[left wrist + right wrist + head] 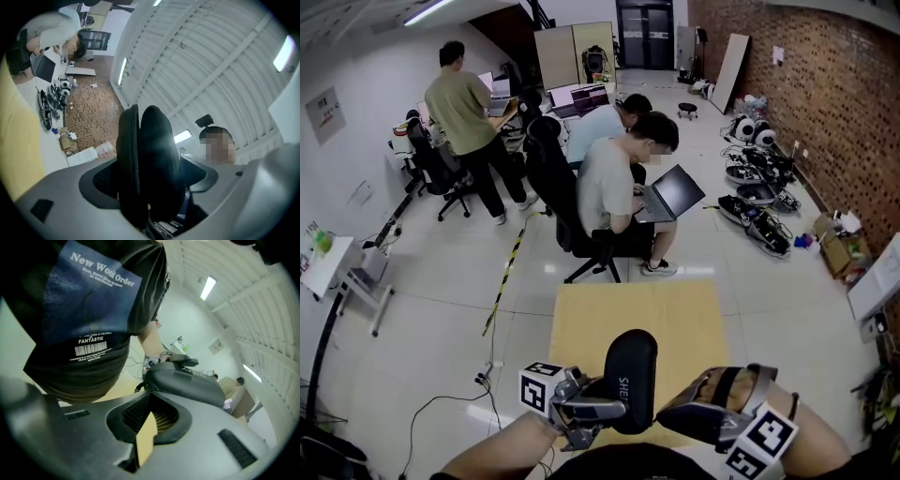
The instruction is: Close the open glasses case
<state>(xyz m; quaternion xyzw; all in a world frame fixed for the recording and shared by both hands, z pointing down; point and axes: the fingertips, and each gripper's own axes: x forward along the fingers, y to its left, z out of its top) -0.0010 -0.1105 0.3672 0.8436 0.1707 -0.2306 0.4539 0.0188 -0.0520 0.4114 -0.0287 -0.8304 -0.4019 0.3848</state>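
Observation:
The black glasses case [634, 373] stands upright over the near edge of the yellow table [675, 309]. My left gripper [592, 409] is shut on its lower part from the left. In the left gripper view the case [152, 154] fills the space between the jaws, with its two halves together and only a narrow seam showing. My right gripper [673, 413] is shut and empty, just right of the case and apart from it. In the right gripper view the case [187, 384] lies beyond the shut right gripper [151, 422], with the left gripper [174, 360] behind it.
Two people sit on office chairs [572, 211] just beyond the table, one with a laptop [673, 192]. Another person [464, 112] stands at desks at the far left. Equipment [757, 202] lies on the floor by the brick wall. A cable [441, 403] runs across the floor at left.

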